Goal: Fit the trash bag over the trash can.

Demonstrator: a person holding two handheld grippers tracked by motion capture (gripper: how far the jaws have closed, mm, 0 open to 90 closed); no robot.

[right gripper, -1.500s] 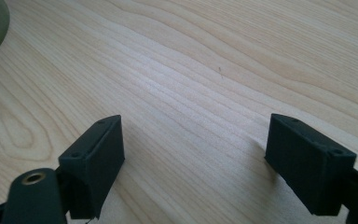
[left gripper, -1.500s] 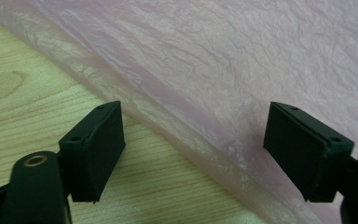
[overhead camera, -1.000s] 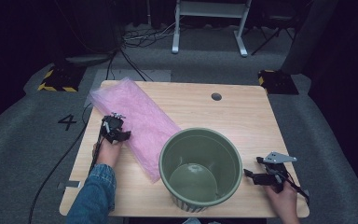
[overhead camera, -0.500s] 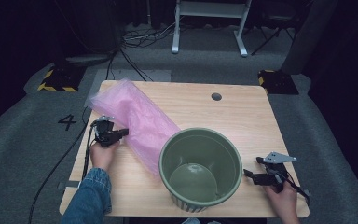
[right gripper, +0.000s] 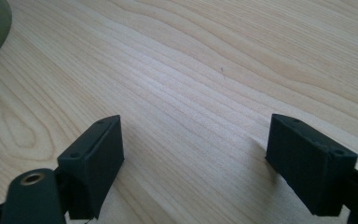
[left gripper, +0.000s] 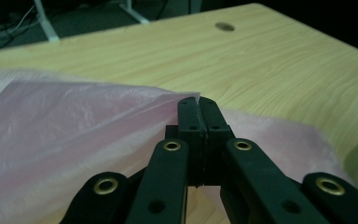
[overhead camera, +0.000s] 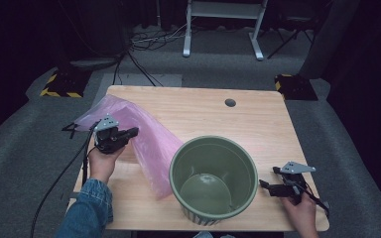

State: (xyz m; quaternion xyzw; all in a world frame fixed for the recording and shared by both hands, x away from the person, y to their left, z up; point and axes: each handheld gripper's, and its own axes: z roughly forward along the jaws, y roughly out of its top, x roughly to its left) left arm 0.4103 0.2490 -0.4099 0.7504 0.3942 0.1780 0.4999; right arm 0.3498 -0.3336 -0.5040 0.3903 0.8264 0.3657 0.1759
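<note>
High view: wooden table [overhead camera: 198,111] with a round hole [overhead camera: 230,102] near its far edge; a green pot [overhead camera: 213,178], open and upright, standing at the near middle; a pink plastic bag [overhead camera: 144,134] spread from the far left corner toward the pot, its near end just beside the pot's rim. The left gripper [overhead camera: 129,132], held in the left hand [overhead camera: 101,161], sits at the bag's left edge with the film raised there into a fold. The right gripper [overhead camera: 264,185], held in the right hand [overhead camera: 300,210], rests low on the table just right of the pot. Left gripper view: jaws pressed together, pinching a lifted edge of the pink film, which drapes away to either side over the wood. Right gripper view: jaws spread wide over bare wood grain, nothing between them; a sliver of the green pot at the upper left corner.
</note>
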